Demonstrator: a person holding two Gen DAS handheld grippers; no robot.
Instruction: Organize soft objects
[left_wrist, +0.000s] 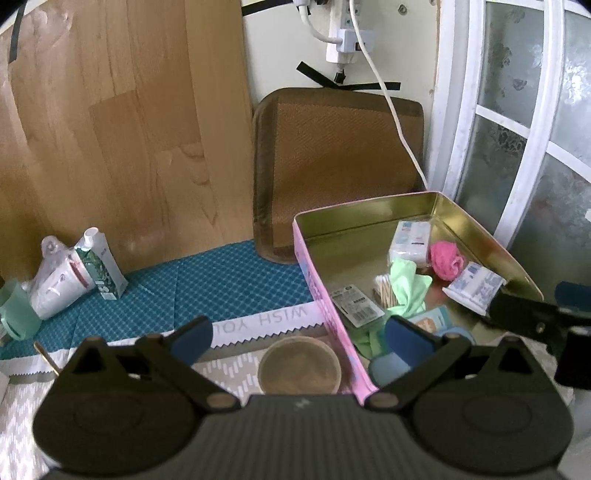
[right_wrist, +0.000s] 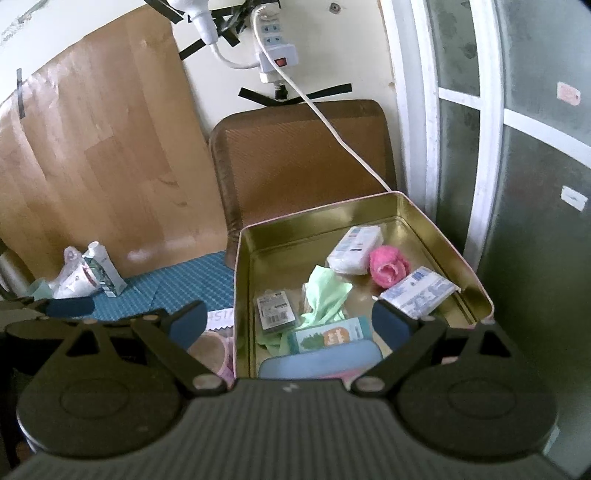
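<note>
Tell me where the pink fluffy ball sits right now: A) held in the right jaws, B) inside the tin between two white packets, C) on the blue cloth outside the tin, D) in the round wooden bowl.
B: the pink fluffy ball lies on the floor of the tin, between one white packet and the other white packet.

From my left wrist view I can read only one thing — pale letters, upside down to me, on a white strip with a zigzag edge (left_wrist: 273, 325) lying across the blue patterned cloth (left_wrist: 221, 280): "WISH YOU", the end cut off by my own finger. My right wrist view catches just a fragment of it beside the tin's (right_wrist: 242, 280) left wall. The flat card (right_wrist: 275, 308) inside the tin carries a barcode — its print, like that on the tissue packs, is too small to read.
</note>
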